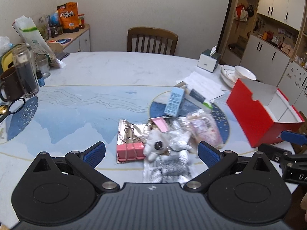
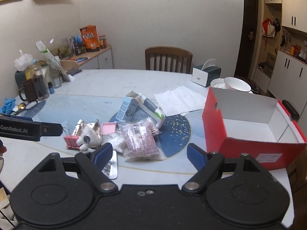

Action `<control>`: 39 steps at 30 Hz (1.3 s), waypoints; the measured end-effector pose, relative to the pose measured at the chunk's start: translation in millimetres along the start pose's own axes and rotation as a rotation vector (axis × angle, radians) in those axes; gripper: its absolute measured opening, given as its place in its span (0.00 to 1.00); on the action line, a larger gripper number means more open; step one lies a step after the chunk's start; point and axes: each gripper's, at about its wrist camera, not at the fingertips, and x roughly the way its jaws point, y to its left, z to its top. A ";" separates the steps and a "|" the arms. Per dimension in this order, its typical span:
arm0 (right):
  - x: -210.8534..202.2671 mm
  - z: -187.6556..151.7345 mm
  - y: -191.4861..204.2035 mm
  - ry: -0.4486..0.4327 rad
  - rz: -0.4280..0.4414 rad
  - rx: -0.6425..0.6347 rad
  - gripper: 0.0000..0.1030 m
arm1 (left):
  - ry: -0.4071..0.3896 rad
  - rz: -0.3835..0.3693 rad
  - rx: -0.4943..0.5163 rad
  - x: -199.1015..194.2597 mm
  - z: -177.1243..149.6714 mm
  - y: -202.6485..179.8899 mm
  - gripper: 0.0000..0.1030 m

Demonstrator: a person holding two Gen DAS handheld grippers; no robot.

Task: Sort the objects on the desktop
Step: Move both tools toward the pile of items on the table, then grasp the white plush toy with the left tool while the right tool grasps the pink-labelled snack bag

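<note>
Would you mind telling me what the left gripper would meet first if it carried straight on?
Probably the white plush toy, lying between the open left gripper's fingers beside the pink binder clips; depth is uncertain.

A heap of small things lies on the table [image 2: 107, 82] just ahead of both grippers — the plush toy [image 1: 156, 144] at its near left with the binder clip [image 1: 130, 150] touching its left side, the sealed snack bag [image 2: 141, 141] to the toy's right, and the small carton [image 2: 127, 108] leaning at the back of the heap. Seen from the right gripper [image 2: 149, 153], the open box [image 2: 247, 124] stands ahead and to the right, apart from the heap, with the sheet of paper [image 2: 180, 99] between them, farther back. Behind the box sit the bowl [image 2: 237, 84] and the tissue box [image 2: 205, 74]; the chair [image 2: 168, 58] stands beyond the table's far edge — the mug [image 2: 28, 92] and jars far off to the left.
</note>
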 end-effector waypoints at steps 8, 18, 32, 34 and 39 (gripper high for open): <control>43.3 11.1 4.8 0.069 -0.039 0.024 0.82 | 0.067 -0.023 0.083 47.1 -0.6 17.8 1.00; 84.8 17.4 9.5 0.136 -0.059 0.028 0.81 | 0.056 -0.102 0.278 72.9 0.4 1.0 1.00; 126.3 20.4 8.4 0.238 0.068 -0.061 0.81 | 0.090 -0.036 0.354 106.3 -0.5 -24.9 0.87; 132.3 20.5 7.1 0.244 0.080 -0.078 0.81 | 0.095 -0.028 0.354 109.8 -0.1 -27.4 0.84; 144.8 19.7 2.4 0.266 0.107 -0.088 0.80 | 0.112 -0.006 0.358 115.8 -1.7 -33.3 0.74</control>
